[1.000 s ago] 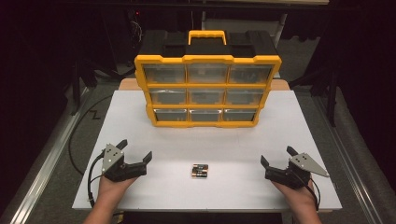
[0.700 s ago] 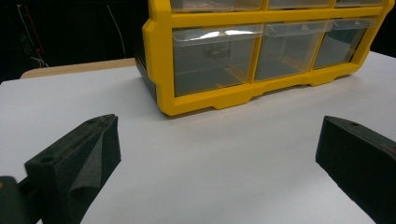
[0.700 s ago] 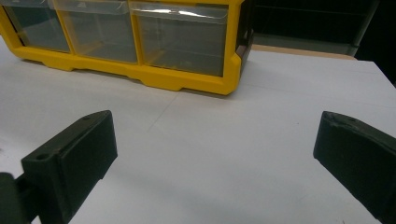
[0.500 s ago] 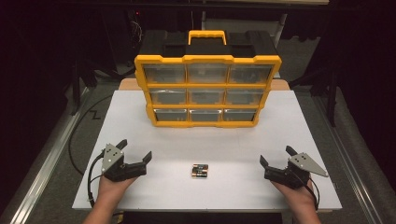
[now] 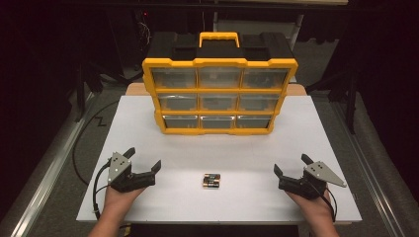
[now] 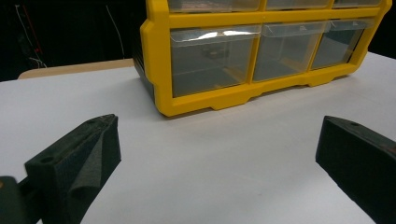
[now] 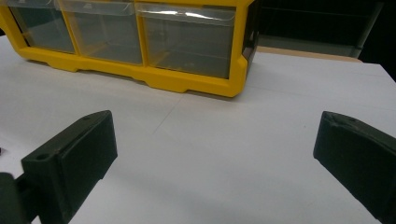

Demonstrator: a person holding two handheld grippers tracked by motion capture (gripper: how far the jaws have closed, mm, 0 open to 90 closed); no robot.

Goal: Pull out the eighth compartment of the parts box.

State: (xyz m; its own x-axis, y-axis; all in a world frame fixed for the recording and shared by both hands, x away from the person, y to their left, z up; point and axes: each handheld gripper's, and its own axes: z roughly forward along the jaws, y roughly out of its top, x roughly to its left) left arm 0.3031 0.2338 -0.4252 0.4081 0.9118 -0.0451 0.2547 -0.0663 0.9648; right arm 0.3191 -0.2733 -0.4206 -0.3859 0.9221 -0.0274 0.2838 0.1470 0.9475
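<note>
On the white, matte surface (image 5: 306,148), near its front edge and midway between the two hands, lies a small pack of batteries (image 5: 211,180), a squat dark block with yellowish bands across its cells; its finer print is too small to read. Well to its left rests the left gripper (image 5: 144,160), held from below by the person's left hand (image 5: 117,197), its two black fingers spread wide and holding nothing, with a grey three-cornered plate on top and a dark cable looping off the surface edge. Well to the right, the right gripper (image 5: 290,165) sits in the right hand (image 5: 311,205), its fingers likewise splayed apart and empty, its grey plate pointing outward. Both grippers lie apart from the batteries, touching neither them nor each other. At the back of the surface stands a parts organizer (image 5: 219,94), a boxy case of glossy yellow plastic with a black top and a yellow carry handle, its front a grid of three rows of three clear, see-through drawers. From the left gripper view the blunt, wedge-shaped foam-like fingers (image 6: 79,161) frame the organizer's bottom row (image 6: 261,51), where the transparent drawer fronts catch a streak of light. From the right gripper view the blocky black fingers (image 7: 70,158) frame the same yellow base (image 7: 187,79) and smooth white board.
</note>
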